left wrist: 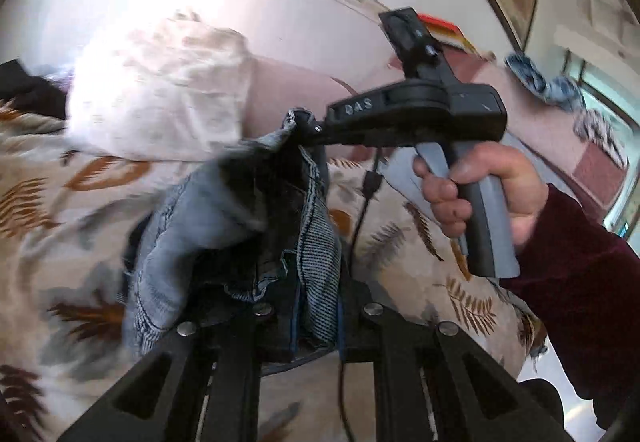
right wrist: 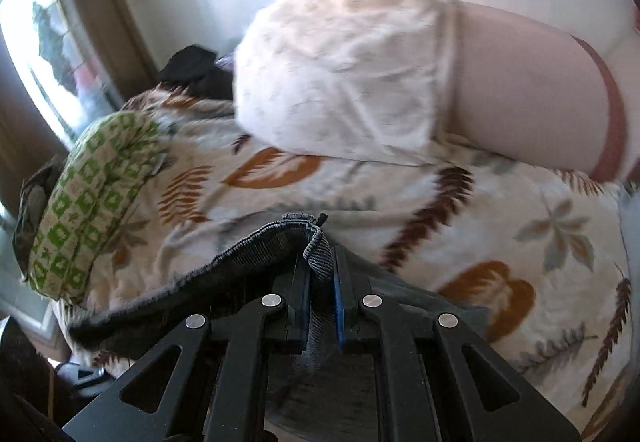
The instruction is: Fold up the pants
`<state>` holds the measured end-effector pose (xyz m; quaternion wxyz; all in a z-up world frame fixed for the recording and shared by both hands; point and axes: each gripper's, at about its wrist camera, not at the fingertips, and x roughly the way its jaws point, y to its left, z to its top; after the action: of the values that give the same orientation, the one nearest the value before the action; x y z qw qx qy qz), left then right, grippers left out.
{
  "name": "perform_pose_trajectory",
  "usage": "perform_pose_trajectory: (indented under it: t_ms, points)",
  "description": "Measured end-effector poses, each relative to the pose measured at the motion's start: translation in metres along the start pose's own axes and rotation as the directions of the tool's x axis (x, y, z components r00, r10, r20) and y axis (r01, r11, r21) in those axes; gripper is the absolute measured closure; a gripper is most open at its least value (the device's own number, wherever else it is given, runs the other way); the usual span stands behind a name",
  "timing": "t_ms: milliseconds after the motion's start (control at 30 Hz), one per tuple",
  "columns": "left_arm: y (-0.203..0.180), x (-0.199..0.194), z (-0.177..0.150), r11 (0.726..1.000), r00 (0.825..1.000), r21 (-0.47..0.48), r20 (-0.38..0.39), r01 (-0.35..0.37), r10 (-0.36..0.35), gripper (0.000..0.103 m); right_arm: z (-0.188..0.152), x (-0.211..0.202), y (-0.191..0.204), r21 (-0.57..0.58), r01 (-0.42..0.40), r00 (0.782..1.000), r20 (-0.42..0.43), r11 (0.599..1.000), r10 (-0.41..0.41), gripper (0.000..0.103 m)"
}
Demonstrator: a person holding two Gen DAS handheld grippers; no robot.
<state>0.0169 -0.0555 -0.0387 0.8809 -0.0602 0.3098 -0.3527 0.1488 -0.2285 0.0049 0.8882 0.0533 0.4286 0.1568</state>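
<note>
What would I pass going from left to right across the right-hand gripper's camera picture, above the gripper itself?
Bright window → green patterned cushion → black garment → white pillow → pink headboard. All sit on or around the leaf-print bedspread.

Home bedroom: bedspread, pillow.

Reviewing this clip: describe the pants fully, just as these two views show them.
The pants are blue-grey denim jeans with a darker inside and visible seams. They hang bunched and crumpled, not yet folded, above the leaf-print bedspread. The left claw is shut on a thick gathered bundle; the right claw pinches a hemmed edge, also seen at its tip in the left view.
</note>
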Motion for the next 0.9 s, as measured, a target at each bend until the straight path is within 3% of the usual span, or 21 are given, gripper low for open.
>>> perform_pose_trajectory:
  t_ms: [267,433,500,567,633,733,767,833,900]
  points:
    - [-0.052,0.066,-0.019,0.996,0.993,0.092,-0.121,0.02,-0.009,0.087,-0.035,0.0,-0.101,0.168,-0.012,1.0,0.022,0.986,0.008,0.095]
    - [-0.069,0.082,-0.04,0.982,0.983,0.189,-0.182,0.006,0.029,0.079,-0.062,0.02,-0.141,0.258,-0.029,0.999,0.023,0.966,0.023,0.093]
    - [-0.078,0.077,-0.045,0.974,0.981,0.225,-0.194,0.023,0.021,0.075,-0.073,0.031,-0.152,0.29,-0.011,1.0,0.008,0.957,0.009,0.089]
    - [-0.085,0.062,-0.049,0.961,0.981,0.273,-0.194,0.039,0.016,0.073,-0.083,0.037,-0.166,0.359,0.001,1.0,0.003,0.933,-0.003,0.065]
    - [-0.091,0.041,-0.051,0.945,0.983,0.325,-0.183,0.045,0.015,0.071,-0.094,0.032,-0.178,0.422,-0.041,0.999,0.031,0.906,0.031,0.058]
    - [-0.089,0.002,-0.049,0.929,0.989,0.367,-0.147,0.036,0.02,0.071,-0.108,0.004,-0.182,0.451,-0.06,0.995,0.094,0.891,0.02,0.058]
    - [-0.085,-0.011,-0.045,0.926,0.992,0.376,-0.121,0.012,0.036,0.069,-0.113,-0.011,-0.18,0.447,-0.043,0.993,0.115,0.894,-0.01,0.058]
    - [-0.073,-0.028,-0.034,0.921,0.993,0.383,-0.061,-0.066,0.097,0.057,-0.119,-0.033,-0.176,0.449,-0.048,0.987,0.159,0.892,-0.027,0.057]
    - [-0.056,-0.035,-0.021,0.907,0.982,0.385,-0.006,-0.172,0.189,0.055,-0.125,-0.059,-0.167,0.453,-0.075,0.976,0.217,0.888,-0.028,0.056]
